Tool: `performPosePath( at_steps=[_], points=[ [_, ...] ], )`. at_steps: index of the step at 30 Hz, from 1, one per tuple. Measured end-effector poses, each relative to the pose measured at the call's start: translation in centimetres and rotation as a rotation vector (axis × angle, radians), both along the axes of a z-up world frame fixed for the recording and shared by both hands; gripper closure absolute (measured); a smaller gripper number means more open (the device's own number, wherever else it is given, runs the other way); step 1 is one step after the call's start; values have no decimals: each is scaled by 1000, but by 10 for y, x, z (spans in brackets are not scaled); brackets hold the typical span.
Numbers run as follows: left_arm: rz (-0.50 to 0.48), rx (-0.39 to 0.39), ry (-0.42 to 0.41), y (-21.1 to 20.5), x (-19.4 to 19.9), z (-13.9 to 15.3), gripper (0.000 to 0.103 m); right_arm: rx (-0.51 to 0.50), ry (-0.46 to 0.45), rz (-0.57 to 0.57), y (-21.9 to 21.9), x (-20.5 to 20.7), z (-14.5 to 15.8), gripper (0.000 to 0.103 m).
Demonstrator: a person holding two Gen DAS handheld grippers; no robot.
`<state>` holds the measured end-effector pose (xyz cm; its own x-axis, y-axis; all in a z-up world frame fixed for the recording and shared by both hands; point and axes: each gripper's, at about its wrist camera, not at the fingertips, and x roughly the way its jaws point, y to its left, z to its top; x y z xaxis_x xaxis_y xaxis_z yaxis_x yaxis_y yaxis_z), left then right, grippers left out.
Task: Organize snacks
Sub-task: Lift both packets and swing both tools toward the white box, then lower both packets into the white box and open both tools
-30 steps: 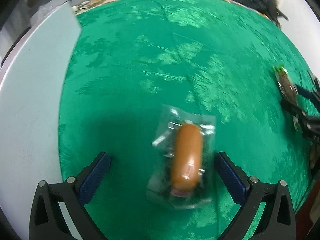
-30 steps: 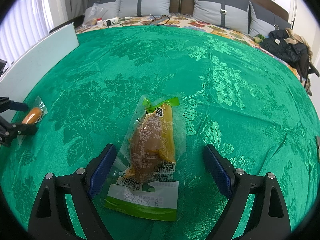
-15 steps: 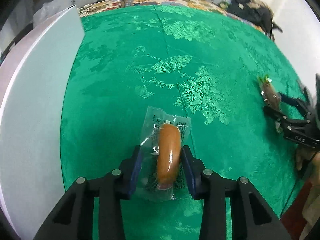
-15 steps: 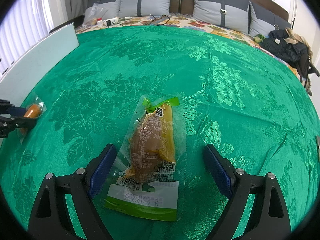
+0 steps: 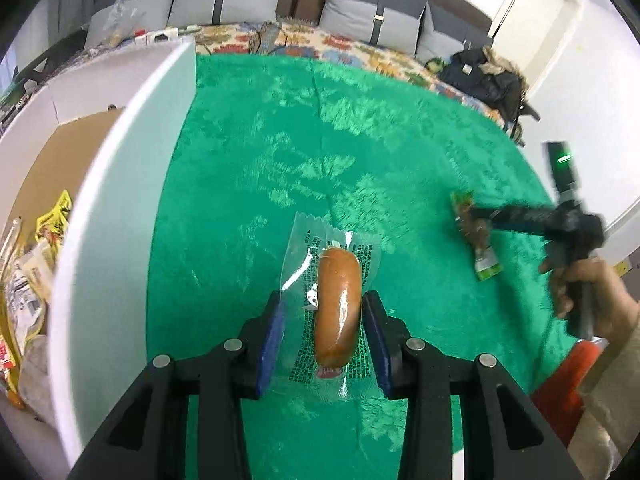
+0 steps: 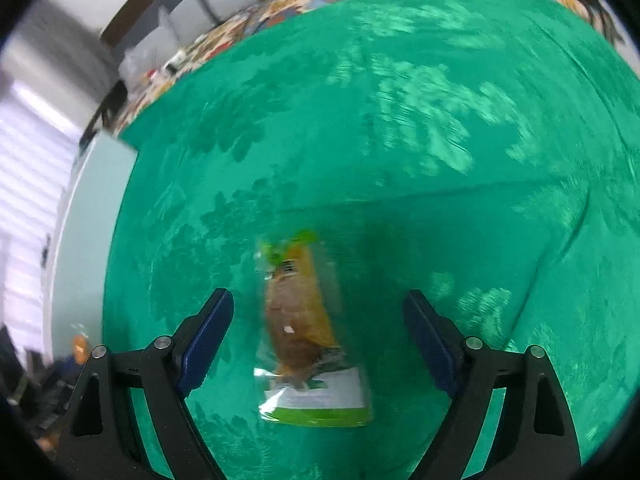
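My left gripper (image 5: 323,312) is shut on a sausage in a clear wrapper (image 5: 336,312) and holds it above the green cloth (image 5: 320,152), next to the white box wall (image 5: 120,208). My right gripper (image 6: 318,320) is open, its fingers on either side of a green-and-yellow snack packet (image 6: 304,328) that lies on the cloth. That packet also shows in the left wrist view (image 5: 476,236), with the right gripper over it. The right wrist view is blurred.
The white box (image 5: 44,184) on the left holds several snack packets (image 5: 32,264). Pillows (image 5: 352,12) and a dark bag (image 5: 488,76) lie at the far side of the bed. The person's hand (image 5: 588,292) is at the right.
My left gripper closed on the sausage and lifted it, tilting up toward the white box. My right gripper has just moved and tilted over the packet, still open.
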<state>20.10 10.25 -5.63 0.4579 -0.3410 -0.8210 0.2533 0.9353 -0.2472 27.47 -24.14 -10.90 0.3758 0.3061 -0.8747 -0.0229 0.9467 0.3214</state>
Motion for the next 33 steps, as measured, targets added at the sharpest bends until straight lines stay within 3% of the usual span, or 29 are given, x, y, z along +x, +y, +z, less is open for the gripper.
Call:
performPosePath(
  at_steps=[2,3,4,6,8,12,15,19,22,26,28,29,31,32,33],
  points=[
    [2,-22,-22,5,-7,14,65,-127,32,68,20,1,-6,20],
    [4,-35,-32,9,-9,21,65,-177,35,85,25,-1,-8,52],
    [8,-47,-44,13,-12,29,65,-213,23,87,28,-3,-5,62],
    [21,-73,-76,28,-20,48,65,-155,28,39,22,-4,4,71],
    [41,-94,-98,47,-25,64,65,-96,3,2,20,-7,21,73],
    [129,-117,-141,104,-29,94,65,35,-83,52,49,-14,73,73],
    [227,-81,-172,155,-27,106,65,136,-151,132,96,-19,117,73],
    [330,-37,-157,211,-24,101,65,307,-196,267,180,-25,168,73],
    [381,6,-128,240,-24,85,65,368,-212,381,250,-31,191,73],
    [434,53,-98,261,-26,65,63,360,-204,501,341,-40,190,73],
    [467,81,-81,268,-29,56,57,367,-188,546,379,-44,176,72],
    [488,104,-70,270,-29,50,55,383,-166,564,396,-44,166,67],
    [521,141,-52,276,-32,41,43,382,-136,581,414,-45,146,40],
    [535,153,-48,277,-35,38,41,365,-148,572,419,-47,141,34],
    [549,170,-50,279,-39,38,35,358,-161,566,417,-47,139,34]
  ],
)
